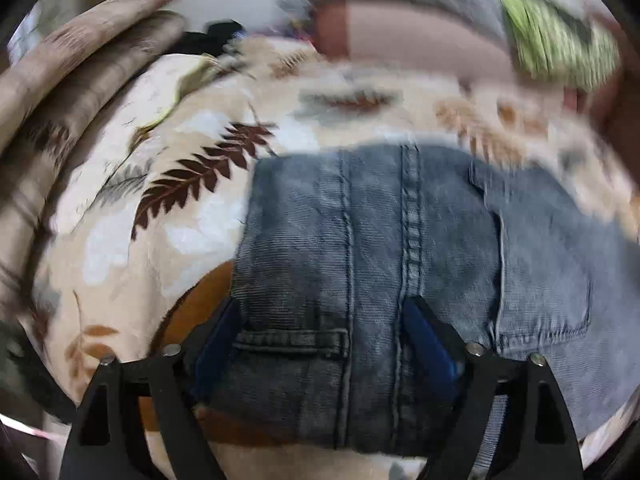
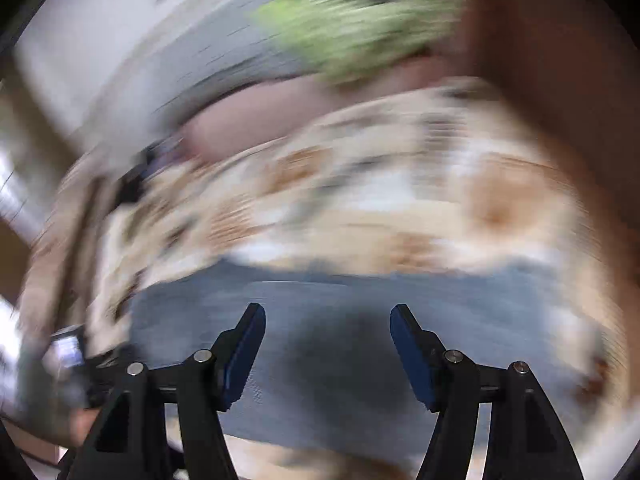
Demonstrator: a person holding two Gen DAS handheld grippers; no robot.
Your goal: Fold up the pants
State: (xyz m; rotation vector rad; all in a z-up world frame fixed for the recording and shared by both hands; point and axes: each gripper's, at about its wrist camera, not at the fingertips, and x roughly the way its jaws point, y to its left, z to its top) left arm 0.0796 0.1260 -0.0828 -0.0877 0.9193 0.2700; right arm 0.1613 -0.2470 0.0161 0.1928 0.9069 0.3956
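Grey-blue jeans [image 1: 400,248] lie folded on a bed with a leaf-print cover [image 1: 168,200]. In the left wrist view my left gripper [image 1: 324,312] is open, its blue pads either side of the jeans' near edge, by a seam and a belt loop. A back pocket [image 1: 544,272] shows at the right. In the right wrist view, which is motion-blurred, my right gripper [image 2: 326,316] is open and empty just above the jeans [image 2: 328,320].
A brown striped blanket [image 1: 72,80] is bunched at the left. A pink pillow [image 1: 420,40] and a green-patterned one [image 1: 552,36] lie at the bed's far side. A dark object [image 1: 212,36] sits at the back. A small device [image 2: 68,350] shows at the left in the right wrist view.
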